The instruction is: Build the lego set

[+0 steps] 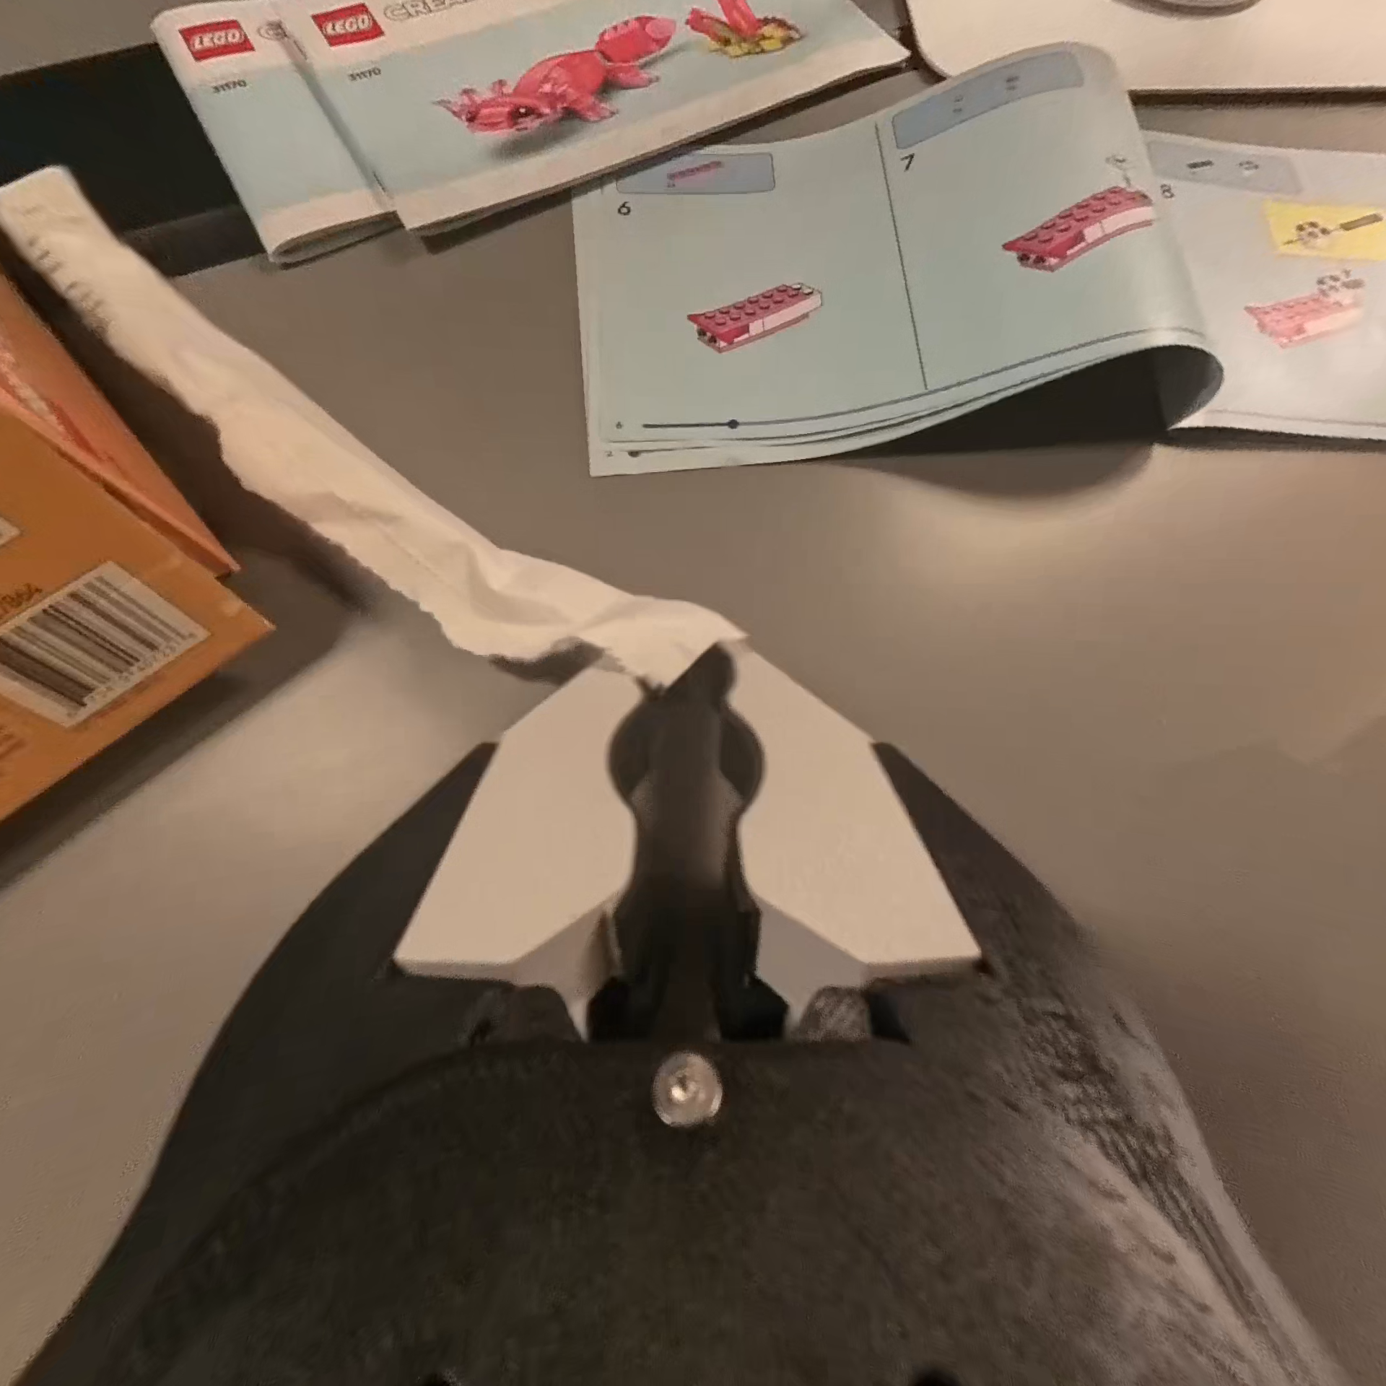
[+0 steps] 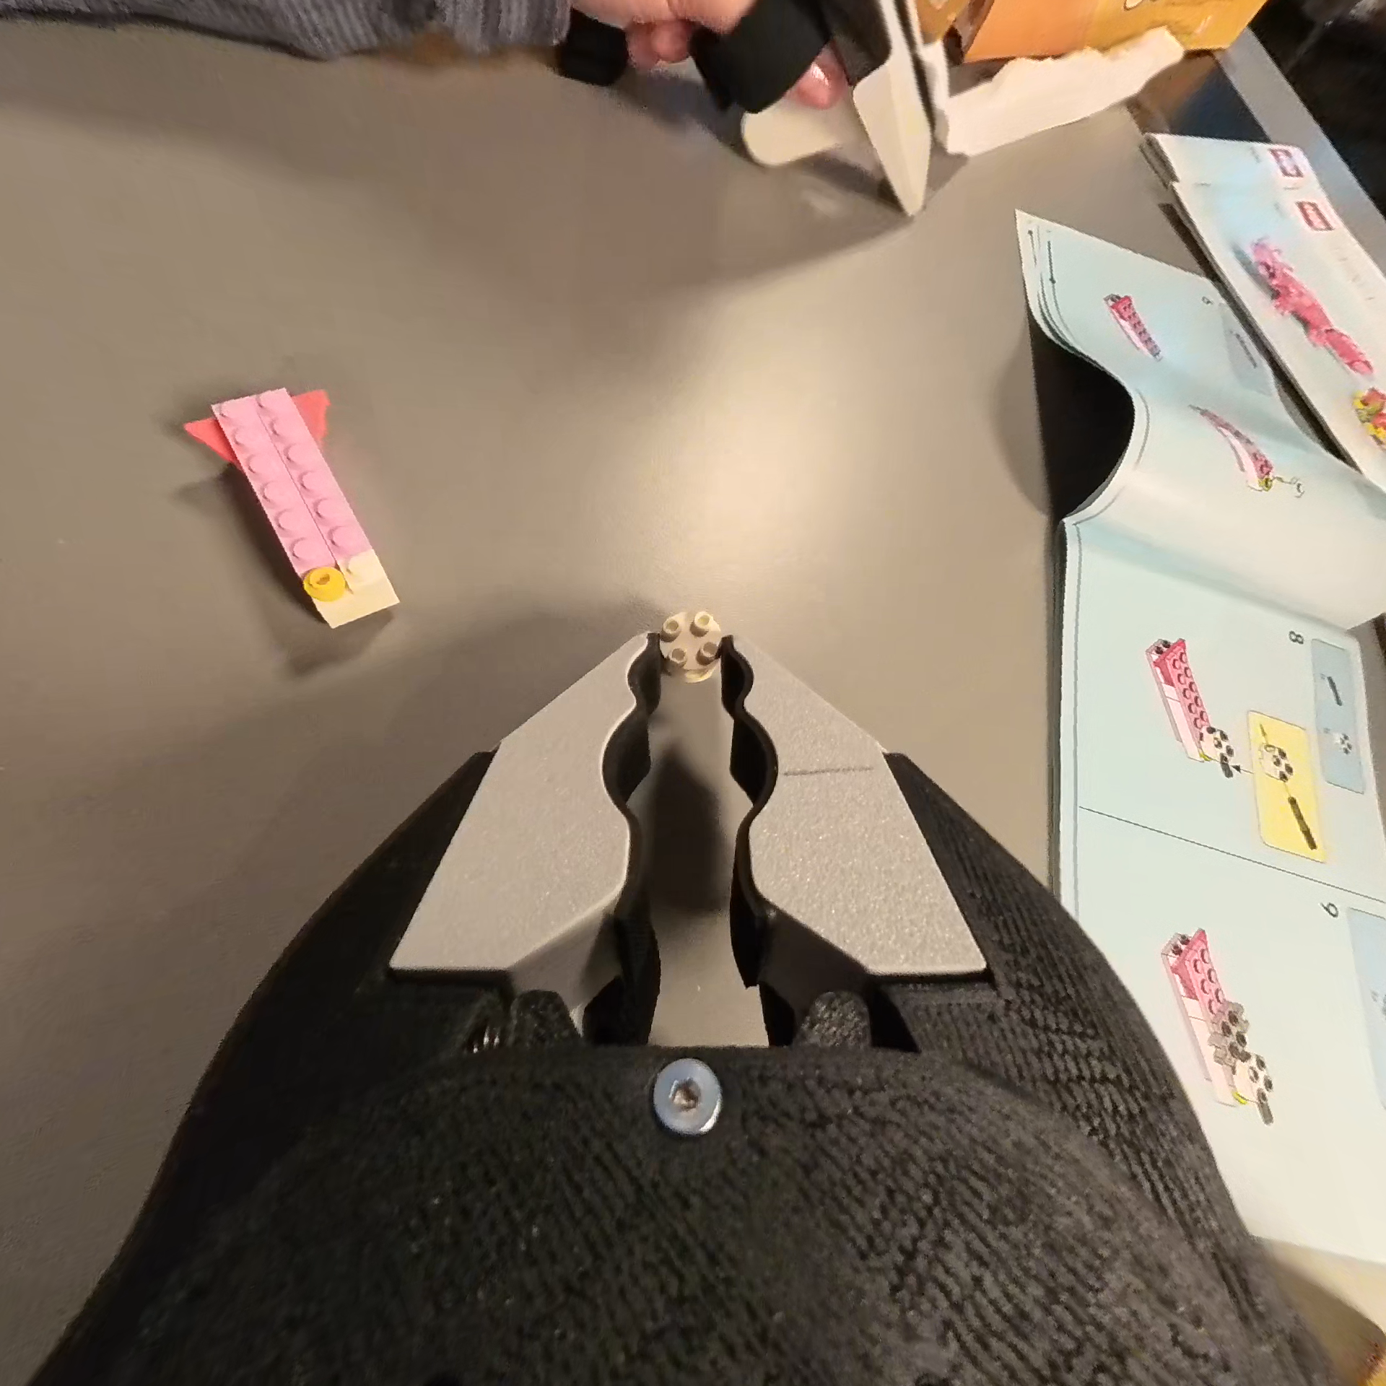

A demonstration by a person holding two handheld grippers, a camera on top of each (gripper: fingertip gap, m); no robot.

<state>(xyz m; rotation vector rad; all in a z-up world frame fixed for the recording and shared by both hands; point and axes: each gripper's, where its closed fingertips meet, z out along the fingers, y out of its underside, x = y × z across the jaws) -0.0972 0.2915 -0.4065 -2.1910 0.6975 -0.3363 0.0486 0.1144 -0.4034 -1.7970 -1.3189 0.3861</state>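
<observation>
We hold a small round cream brick (image 2: 691, 649) with four studs at the very tip of the right tongs (image 2: 691, 654), both wavy black pads pressed on its sides, above the grey table (image 2: 525, 300). The bite is shallow, so we judge that a tilt of the wrist or a slight easing of the squeeze could let the round piece roll out and bounce away across the table. To the left and a little farther off lies the pink brick assembly (image 2: 289, 502) with a yellow round stud at its near end, well apart from the brick. The left tongs (image 1: 694, 664) are closed on the torn end of a white paper strip (image 1: 360, 487) that runs off to the far left toward an orange box (image 1: 97, 615). The paper is thin and ragged where it is pinched, so a sharp pull could tear it again or drag the box along. The open instruction booklet (image 1: 885, 300) and two closed booklets (image 1: 525, 112) lie on the far side; a swing of either tongs could sweep their curled pages.
</observation>
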